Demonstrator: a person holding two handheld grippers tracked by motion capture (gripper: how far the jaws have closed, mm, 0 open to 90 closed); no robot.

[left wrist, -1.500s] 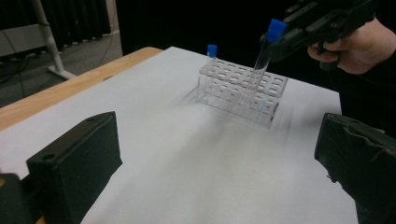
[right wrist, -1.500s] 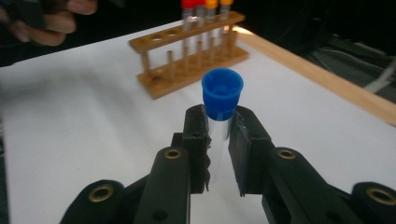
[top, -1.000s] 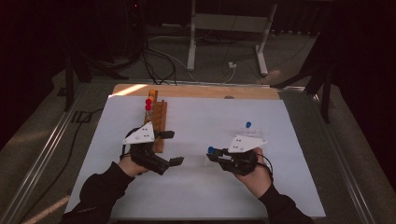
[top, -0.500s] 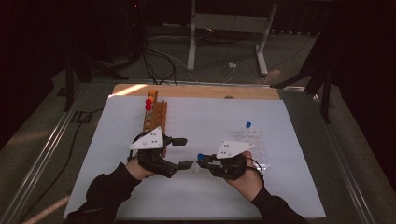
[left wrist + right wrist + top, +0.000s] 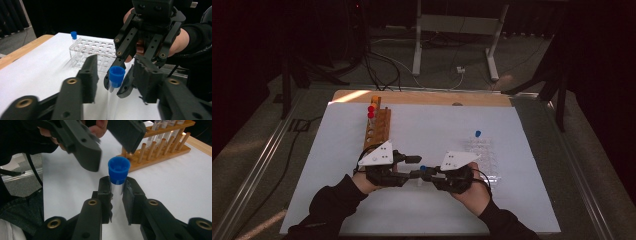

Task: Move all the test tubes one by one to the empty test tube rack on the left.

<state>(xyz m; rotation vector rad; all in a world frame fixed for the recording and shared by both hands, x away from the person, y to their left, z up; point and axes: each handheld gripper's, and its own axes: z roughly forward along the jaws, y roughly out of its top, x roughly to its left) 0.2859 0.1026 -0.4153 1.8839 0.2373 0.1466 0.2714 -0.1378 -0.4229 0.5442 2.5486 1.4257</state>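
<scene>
Right gripper (image 5: 424, 175) is clamped on the blue-capped tube (image 5: 423, 170) just below its cap; your left gripper (image 5: 416, 166) has closed in since a second ago, when the two were well apart, and its jaws are spread.

High view: both grippers now meet nose to nose near the front middle of the white mat (image 5: 432, 130), between the wooden rack (image 5: 377, 131) and the clear rack (image 5: 484, 155). The tube sits right at the meeting point.

Left gripper view: jaws stand wide either side of the tube (image 5: 115, 77), not touching it; right gripper (image 5: 117, 86) holds it upright.

Right gripper view: jaws pinch the tube (image 5: 118, 173), left gripper (image 5: 110, 143) open just above the cap.

Looks like a handover or cap grab is set up; close the left only once centred.
</scene>
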